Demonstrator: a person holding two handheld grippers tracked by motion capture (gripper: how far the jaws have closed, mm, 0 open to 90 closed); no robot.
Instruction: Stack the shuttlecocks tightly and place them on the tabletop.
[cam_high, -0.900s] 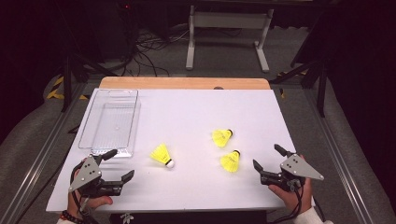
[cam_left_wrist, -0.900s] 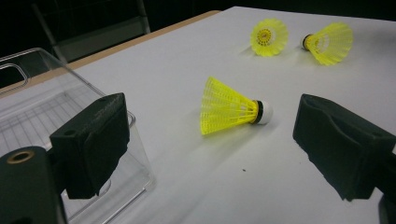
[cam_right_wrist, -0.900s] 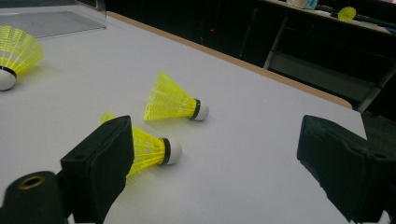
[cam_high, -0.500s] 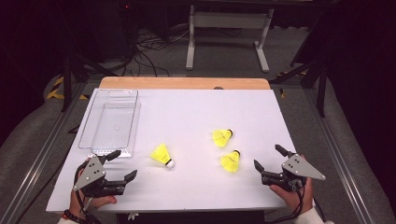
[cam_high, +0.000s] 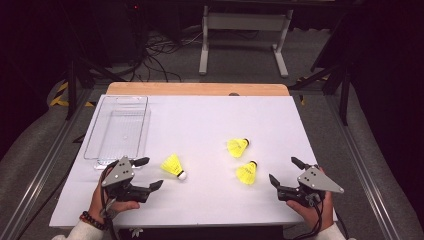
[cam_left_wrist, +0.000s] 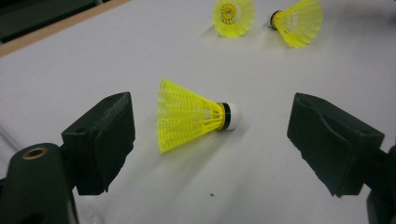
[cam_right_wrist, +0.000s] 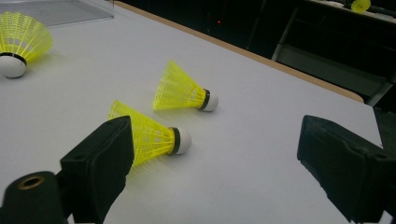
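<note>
- The nearest shuttlecock (cam_left_wrist: 196, 116) lies on its side on the white table (cam_high: 210, 125), between the spread jaws of my left gripper (cam_high: 145, 173) but touching neither pad. In the left gripper view its white cork tip points toward 3 o'clock and its yellow skirt toward 9 o'clock.
- In the high view this shuttlecock sits at about 2 o'clock from the left gripper, just beside it.
- Left gripper state: released. Both jaws stand wide apart with bare table showing on either side of the shuttlecock.
- The second shuttlecock (cam_high: 247, 172) lies at about 10 o'clock from my right gripper (cam_high: 286, 171), near it but outside the jaw line.
- The third shuttlecock (cam_high: 237, 147) lies just beyond the second, at about 11 o'clock from it.
- Right gripper state: released. Its jaws are spread and nothing is between them.
- The clear tray (cam_high: 119, 131) stands at the left side of the table, at about 12 o'clock from the left gripper. I see nothing inside it.
- Progress, as I judge it: the work appears to be collecting the shuttlecocks. None is gripped or lifted, and all three rest on the table.
- Remaining, as I judge it: close on the first shuttlecock, carry it, then handle the other two.
</note>
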